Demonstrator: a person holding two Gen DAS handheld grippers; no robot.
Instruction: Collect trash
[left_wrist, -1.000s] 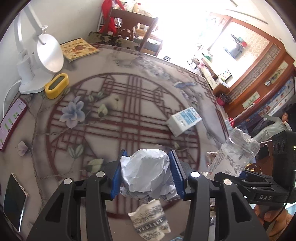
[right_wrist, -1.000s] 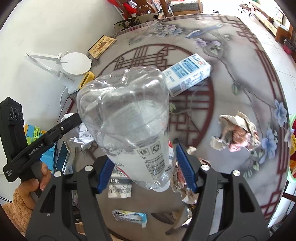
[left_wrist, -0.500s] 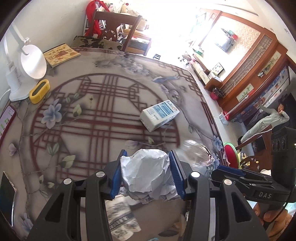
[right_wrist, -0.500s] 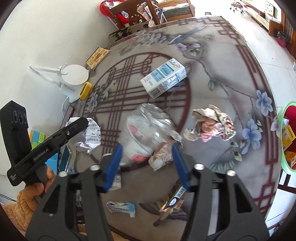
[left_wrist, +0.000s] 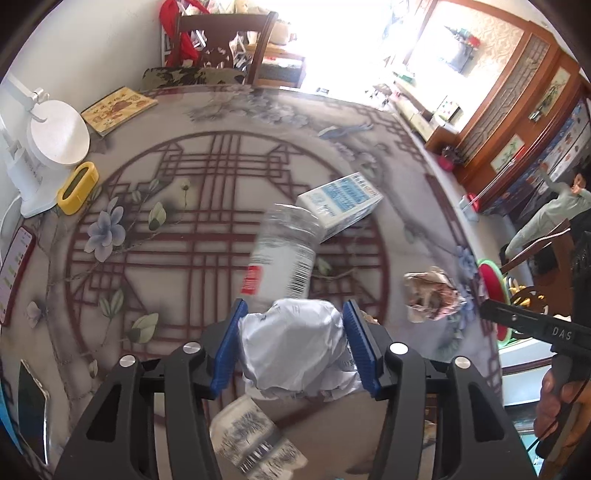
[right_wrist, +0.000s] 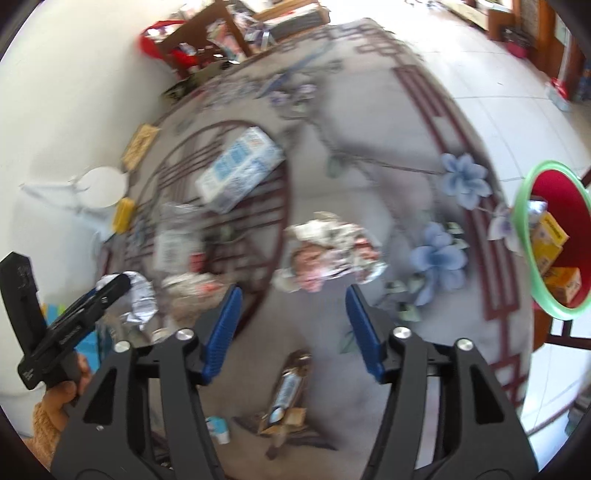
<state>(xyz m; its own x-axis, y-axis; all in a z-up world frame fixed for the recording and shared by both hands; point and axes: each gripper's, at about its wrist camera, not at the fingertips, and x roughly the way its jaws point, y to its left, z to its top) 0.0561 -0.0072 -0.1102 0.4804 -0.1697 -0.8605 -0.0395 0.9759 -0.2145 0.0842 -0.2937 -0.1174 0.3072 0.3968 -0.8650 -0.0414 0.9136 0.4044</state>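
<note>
My left gripper (left_wrist: 293, 347) is shut on a crumpled silver wrapper (left_wrist: 295, 350), held above the table's near edge. A clear plastic bottle (left_wrist: 284, 254) lies blurred on the patterned table, just beyond the wrapper. My right gripper (right_wrist: 291, 328) is open and empty above the table. A crumpled paper ball (right_wrist: 328, 254) lies just ahead of its fingers and also shows in the left wrist view (left_wrist: 432, 297). A blue and white carton (left_wrist: 340, 203) lies further back. A red bin with a green rim (right_wrist: 550, 240) stands off the table's right edge and holds boxes.
A snack wrapper (right_wrist: 288, 395) lies under my right gripper. A flat printed wrapper (left_wrist: 255, 439) lies below my left gripper. A white lamp (left_wrist: 48, 144), a yellow holder (left_wrist: 77, 188), a book (left_wrist: 118, 109) and phones (left_wrist: 14, 269) sit along the left side. A chair (left_wrist: 221, 48) stands behind the table.
My right gripper has opened and let go of the plastic bottle, which dropped onto the table and rolled away. The right gripper swung right toward the paper ball. The left gripper still holds the wrapper.
</note>
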